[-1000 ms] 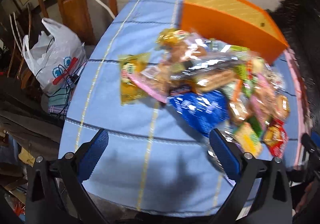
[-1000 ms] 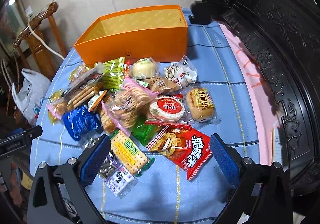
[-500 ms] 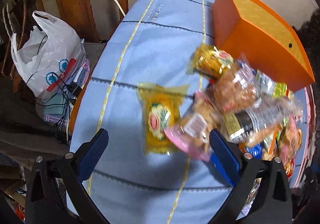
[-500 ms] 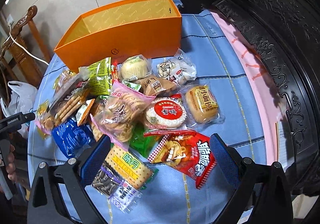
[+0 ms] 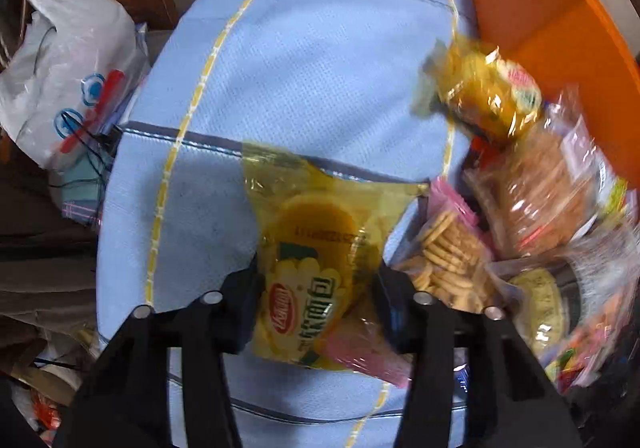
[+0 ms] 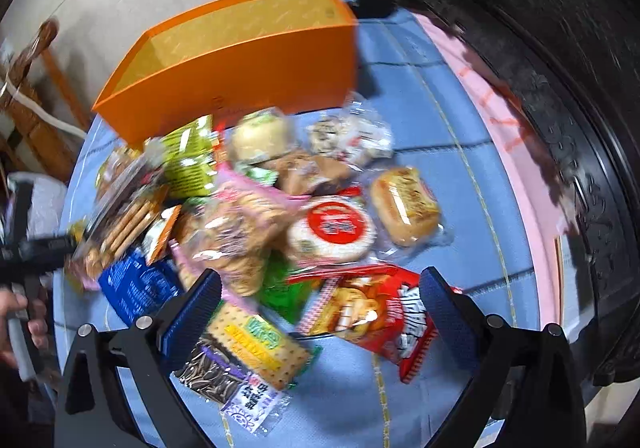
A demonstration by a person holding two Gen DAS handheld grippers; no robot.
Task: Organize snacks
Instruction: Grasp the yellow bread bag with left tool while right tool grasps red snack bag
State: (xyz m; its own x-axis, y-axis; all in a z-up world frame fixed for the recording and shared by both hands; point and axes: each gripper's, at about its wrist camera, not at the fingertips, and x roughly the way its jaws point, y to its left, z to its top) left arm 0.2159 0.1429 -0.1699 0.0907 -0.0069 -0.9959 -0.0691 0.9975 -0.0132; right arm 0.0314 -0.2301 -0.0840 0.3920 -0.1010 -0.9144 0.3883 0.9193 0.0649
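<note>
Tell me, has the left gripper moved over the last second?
Yes. The left gripper has come forward and down toward the blue tablecloth; its fingers, earlier wide apart above the pile, now close around the yellow snack packet.

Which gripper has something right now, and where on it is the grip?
The left gripper is closed on the yellow bread packet, pinching its near end across the width. The right gripper is open above the snacks, holding nothing.

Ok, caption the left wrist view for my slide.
Left gripper closed on a yellow plastic bread packet beside the heaped snack pile on a blue tablecloth.
</note>
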